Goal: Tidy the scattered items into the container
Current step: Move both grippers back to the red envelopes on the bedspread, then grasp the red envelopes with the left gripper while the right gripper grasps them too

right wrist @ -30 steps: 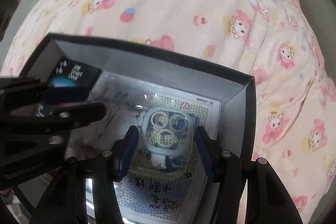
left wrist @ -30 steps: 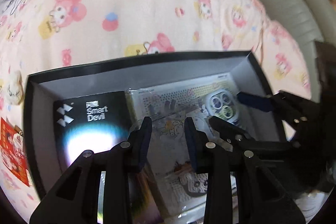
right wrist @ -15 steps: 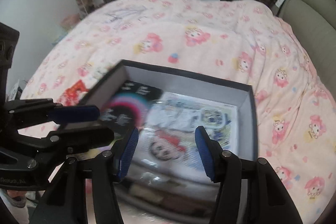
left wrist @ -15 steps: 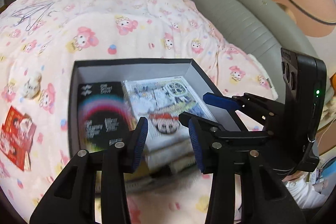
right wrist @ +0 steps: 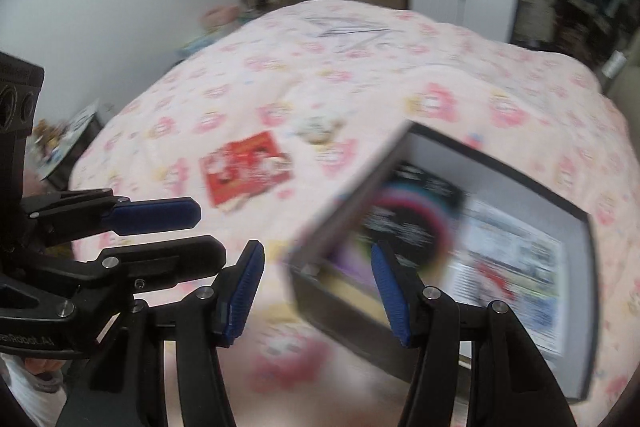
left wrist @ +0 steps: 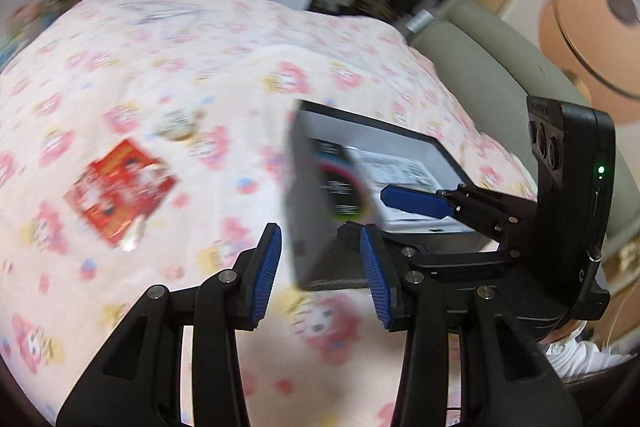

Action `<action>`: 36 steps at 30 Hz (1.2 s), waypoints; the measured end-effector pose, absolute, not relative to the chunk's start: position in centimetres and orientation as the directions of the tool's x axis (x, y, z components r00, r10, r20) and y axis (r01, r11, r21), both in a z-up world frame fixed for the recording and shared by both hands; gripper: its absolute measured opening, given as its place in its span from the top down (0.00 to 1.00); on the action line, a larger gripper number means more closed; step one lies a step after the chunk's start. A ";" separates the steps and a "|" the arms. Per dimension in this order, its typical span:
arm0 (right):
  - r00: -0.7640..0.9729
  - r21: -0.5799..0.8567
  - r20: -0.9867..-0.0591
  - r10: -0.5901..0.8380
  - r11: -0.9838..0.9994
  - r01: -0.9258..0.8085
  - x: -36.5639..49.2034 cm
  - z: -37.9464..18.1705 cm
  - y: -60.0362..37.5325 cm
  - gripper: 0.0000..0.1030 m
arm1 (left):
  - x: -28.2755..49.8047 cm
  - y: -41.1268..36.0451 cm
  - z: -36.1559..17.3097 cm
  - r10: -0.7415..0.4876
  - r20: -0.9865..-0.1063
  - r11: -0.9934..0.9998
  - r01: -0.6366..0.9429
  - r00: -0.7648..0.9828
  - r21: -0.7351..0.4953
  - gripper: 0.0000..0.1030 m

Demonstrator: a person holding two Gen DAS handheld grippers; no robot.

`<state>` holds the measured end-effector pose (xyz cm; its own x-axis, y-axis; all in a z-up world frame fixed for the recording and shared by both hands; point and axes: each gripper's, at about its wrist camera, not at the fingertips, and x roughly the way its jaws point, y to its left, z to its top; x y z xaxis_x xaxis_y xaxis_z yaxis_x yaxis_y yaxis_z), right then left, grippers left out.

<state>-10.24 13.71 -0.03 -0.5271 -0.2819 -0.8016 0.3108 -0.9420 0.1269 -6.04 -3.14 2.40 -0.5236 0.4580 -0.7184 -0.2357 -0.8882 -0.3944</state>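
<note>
The container (right wrist: 500, 163), a dark shallow box, sits on a pink cartoon-print bedspread (left wrist: 200, 75) and holds a black packet with a coloured ring (right wrist: 416, 219) beside a white printed sheet (right wrist: 512, 267). Well apart from it, to its left, a red packet (left wrist: 120, 191) lies loose on the bedspread, with a small pale plush figure (left wrist: 176, 121) just beyond it. The left gripper (left wrist: 320, 271) hangs above the bedspread at the box's near corner, fingers spread wide and holding nothing. The right gripper (right wrist: 320, 293) is likewise wide apart and empty, over the box's near left corner. Nothing lies between the red packet and the box. A grey padded headboard (left wrist: 480, 59) rises behind; both views are motion-blurred.
</note>
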 end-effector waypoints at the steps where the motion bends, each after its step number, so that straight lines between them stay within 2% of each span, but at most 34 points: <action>1: -0.513 0.140 -0.803 -0.303 -0.933 0.331 -10.7 -0.3 12.4 0.49 | -5.7 -4.3 2.1 0.442 -0.719 -0.895 -0.210 -0.537 -0.393 0.59; 6: -0.454 0.205 -0.810 -0.372 -0.904 0.374 -13.4 -2.5 6.5 0.49 | -5.3 -10.0 -0.5 0.342 -0.724 -0.917 -0.044 -0.600 -0.397 0.60; 11: -0.401 0.264 -0.827 -0.395 -0.901 0.343 -17.7 -6.4 1.7 0.49 | -6.7 -16.0 -6.1 0.258 -0.735 -0.872 0.177 -0.627 -0.457 0.60; 15: -0.370 0.224 -0.872 -0.319 -0.934 0.278 -21.9 -10.8 -0.3 0.49 | -8.5 -19.1 -11.5 0.261 -0.740 -0.805 0.284 -0.621 -0.522 0.60; 20: -0.347 0.215 -0.903 -0.254 -0.966 0.145 -26.2 -16.0 0.4 0.49 | -11.7 -20.9 -16.2 0.206 -0.767 -0.776 0.377 -0.608 -0.506 0.60; 30: -0.433 0.245 -0.878 -0.202 -0.969 -0.044 -32.0 -20.3 4.5 0.49 | -16.7 -23.4 -20.9 0.167 -0.787 -0.732 0.460 -0.594 -0.503 0.60; 36: -0.396 0.309 -0.872 -0.289 -0.951 0.013 -32.8 -22.3 3.6 0.49 | -18.0 -23.1 -21.1 0.246 -0.764 -0.724 0.411 -0.597 -0.554 0.60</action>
<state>-32.78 3.61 -22.27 -0.3960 -0.2885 -0.8718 0.0130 -0.9510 0.3089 -18.04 -23.07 -21.11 -0.5972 0.2457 -0.7635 0.4109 -0.7238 -0.5543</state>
